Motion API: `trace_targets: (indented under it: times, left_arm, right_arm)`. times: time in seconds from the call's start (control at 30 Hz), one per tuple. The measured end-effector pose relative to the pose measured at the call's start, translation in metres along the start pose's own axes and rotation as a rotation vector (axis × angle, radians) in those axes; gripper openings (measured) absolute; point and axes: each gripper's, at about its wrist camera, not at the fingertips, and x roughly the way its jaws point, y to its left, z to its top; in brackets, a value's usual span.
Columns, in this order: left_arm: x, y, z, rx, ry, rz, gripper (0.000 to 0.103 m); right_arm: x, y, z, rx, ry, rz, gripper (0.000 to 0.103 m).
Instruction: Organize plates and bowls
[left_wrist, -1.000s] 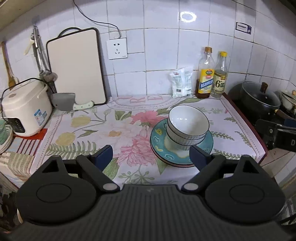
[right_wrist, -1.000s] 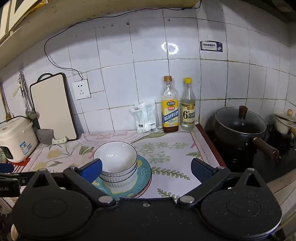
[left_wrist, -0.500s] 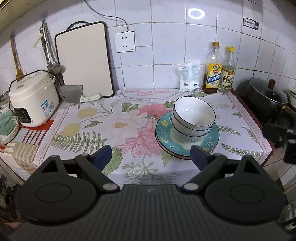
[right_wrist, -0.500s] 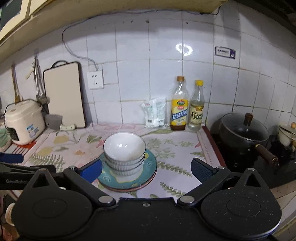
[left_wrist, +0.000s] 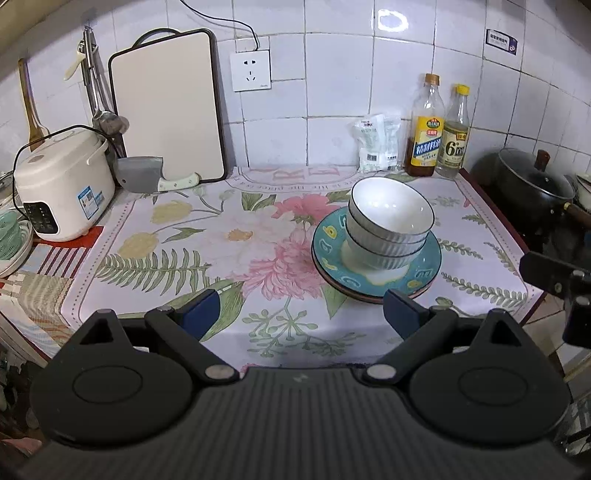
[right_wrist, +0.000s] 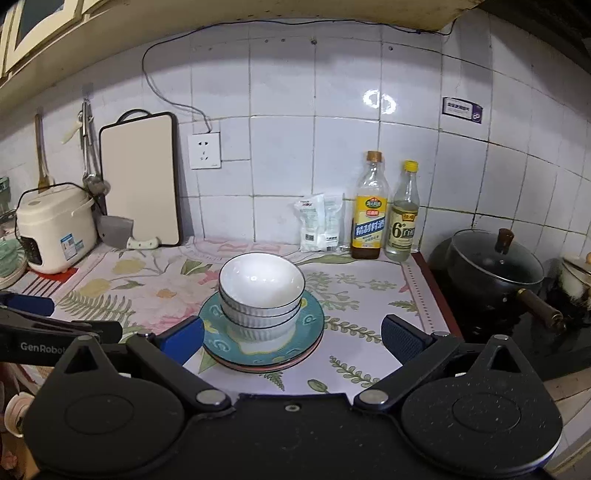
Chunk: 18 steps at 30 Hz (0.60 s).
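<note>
We hover our left gripper (left_wrist: 301, 314), jaws opening on nothing, and right gripper (right_wrist: 291, 338), wide and empty; white ribbed ceramic bowls (right_wrist: 261, 291) sit nested on round teal patterned plates (right_wrist: 312, 321), compactly stacked.

Clear lane left of the stack, clutter along the walls.

Floral cloth (left_wrist: 207, 236) is bare from the near edge to the far wall, left of the stacked bowls (left_wrist: 388, 221) on the plates (left_wrist: 376, 258). Left side blocked by the rice cooker (left_wrist: 62, 181); cleaver (left_wrist: 147, 177) and cutting board (left_wrist: 170, 103) stand at far left. Far right: sachets (left_wrist: 378, 142), two bottles (left_wrist: 439, 129). Right edge: black pot (left_wrist: 532, 188). Narrow strip of cloth free between plates and pot.
</note>
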Motion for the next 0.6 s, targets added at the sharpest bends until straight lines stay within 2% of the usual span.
trace_targets:
  times: [0.6]
  left_arm:
    - [0.001,0.0048,-0.0032,-0.025,0.024,-0.003,0.096]
  right_arm:
    - [0.0006,0.009,-0.007,-0.009,-0.015,0.013,0.103]
